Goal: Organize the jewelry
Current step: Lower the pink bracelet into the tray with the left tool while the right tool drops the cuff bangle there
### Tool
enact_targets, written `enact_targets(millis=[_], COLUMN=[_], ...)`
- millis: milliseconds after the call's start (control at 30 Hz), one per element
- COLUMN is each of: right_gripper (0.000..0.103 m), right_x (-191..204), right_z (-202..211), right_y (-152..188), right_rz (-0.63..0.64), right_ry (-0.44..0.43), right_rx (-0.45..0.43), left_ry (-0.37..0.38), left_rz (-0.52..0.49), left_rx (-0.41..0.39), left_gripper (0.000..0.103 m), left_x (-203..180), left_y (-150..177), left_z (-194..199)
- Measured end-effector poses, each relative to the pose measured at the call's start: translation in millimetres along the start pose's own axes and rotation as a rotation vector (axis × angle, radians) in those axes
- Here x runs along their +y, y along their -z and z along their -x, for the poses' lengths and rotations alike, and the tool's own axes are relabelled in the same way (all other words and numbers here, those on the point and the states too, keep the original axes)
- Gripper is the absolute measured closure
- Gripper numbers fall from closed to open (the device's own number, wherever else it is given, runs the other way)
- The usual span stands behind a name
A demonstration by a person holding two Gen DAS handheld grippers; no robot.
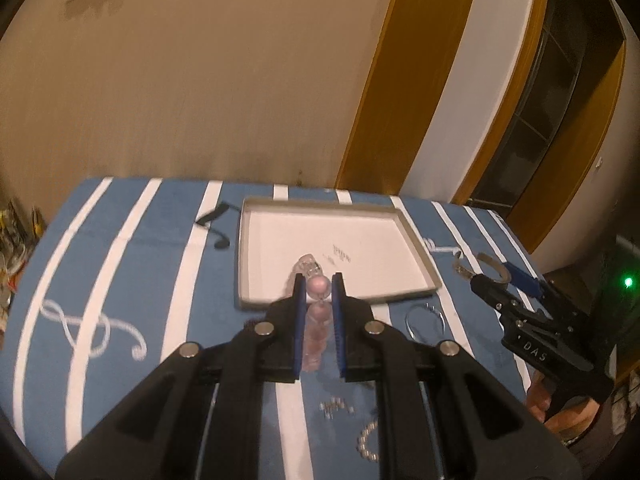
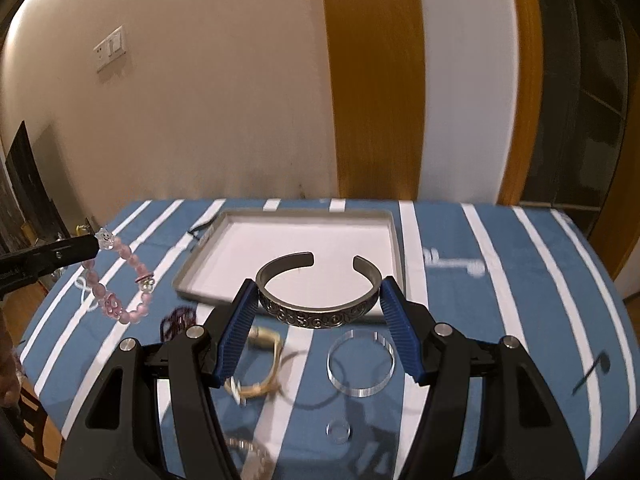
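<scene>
Two tools are up over the tabletop (image 2: 520, 280), and each one holds a bracelet. The tray (image 2: 236, 240) lies near the far edge of the tabletop, ahead of both tools, with its long side along that edge; it looks empty. The right tool (image 2: 318, 304) stands wide and its pads press on the two sides of the cuff (image 2: 316, 312). The cuff lies flat, its gap turned to the far edge, and it already hangs over the near rim of the tray. The left tool (image 1: 318, 286) is narrow and pinches one bead of the beads (image 2: 120, 280), which hang down as a loop over the left part of the tabletop. I judge the right tool is nearer to the tray.
</scene>
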State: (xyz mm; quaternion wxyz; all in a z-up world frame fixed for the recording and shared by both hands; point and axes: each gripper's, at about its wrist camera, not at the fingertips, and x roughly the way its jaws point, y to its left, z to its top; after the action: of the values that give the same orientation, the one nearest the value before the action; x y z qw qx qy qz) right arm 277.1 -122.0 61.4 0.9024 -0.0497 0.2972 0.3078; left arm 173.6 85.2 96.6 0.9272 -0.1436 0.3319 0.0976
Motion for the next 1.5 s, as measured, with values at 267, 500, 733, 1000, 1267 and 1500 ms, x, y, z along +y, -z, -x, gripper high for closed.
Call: enact_targets(millis=[267,500,733,1000,1267,1500], right_gripper=[0.039,0.039,0.039,0.038,0.027,0.027], right_x=[-6,-34,-44,-45,-51,-57], right_z=[-63,-146,-199,-227,-203,-144], right_y=[-41,-41,-38,-41,-39,-25], right_rz=[-0.013,-0.136,-0.149,-0.111,-0.121,-0.144], right_ry=[-0.01,-0.004,0.036,0.081,0.031,-0.008], right_rx=[0.089,0.227,0.291,0.291,0.254,0.202], left_ry=[-0.021,-0.027,-0.043,-0.056,-0.064,-0.086], left_rz=[-0.012,-0.004,-0.019,-0.016,-0.002,0.017], left_rx=[-0.005,0.042,0.085,0.101,0.097,0.065], left_gripper=[0.09,0.09,0.09,0.09,0.088,0.068], left_x=[4,13,21,25,25,39], left_y=[-44,-57,-60,-66,-65,-53], left_z=[-42,-99,-150,-189,-202,-157])
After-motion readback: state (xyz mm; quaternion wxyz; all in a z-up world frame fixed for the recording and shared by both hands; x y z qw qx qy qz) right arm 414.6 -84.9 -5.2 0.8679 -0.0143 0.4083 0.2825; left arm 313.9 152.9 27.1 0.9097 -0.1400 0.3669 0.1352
